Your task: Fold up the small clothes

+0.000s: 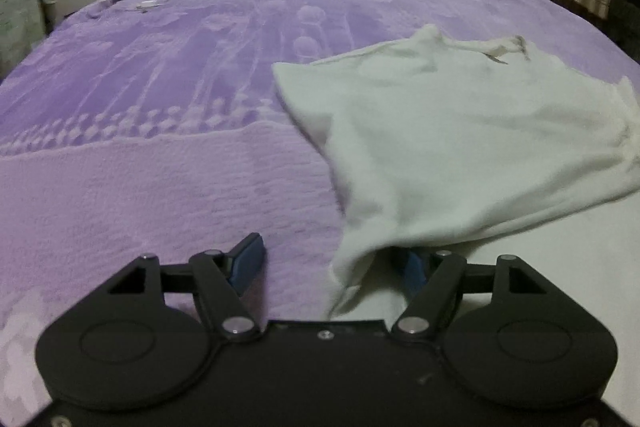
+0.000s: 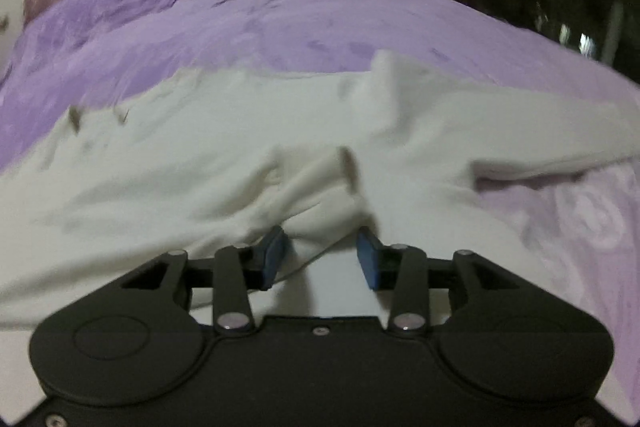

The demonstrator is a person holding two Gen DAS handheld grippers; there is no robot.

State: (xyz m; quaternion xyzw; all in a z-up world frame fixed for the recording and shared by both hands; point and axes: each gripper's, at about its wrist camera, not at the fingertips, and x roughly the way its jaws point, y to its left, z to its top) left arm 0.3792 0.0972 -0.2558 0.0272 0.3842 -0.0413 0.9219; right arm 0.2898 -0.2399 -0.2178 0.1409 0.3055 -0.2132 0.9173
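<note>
We see the white garment (image 1: pixel 460 131) spread on the purple bedspread (image 1: pixel 160 107), toward its near right edge. Left gripper (image 1: pixel 332 267) jaws spread wide, cloth draped over one pad, nothing clamped. Right gripper (image 2: pixel 322 257) likewise parted, fabric bunched between, ungripped.
</note>
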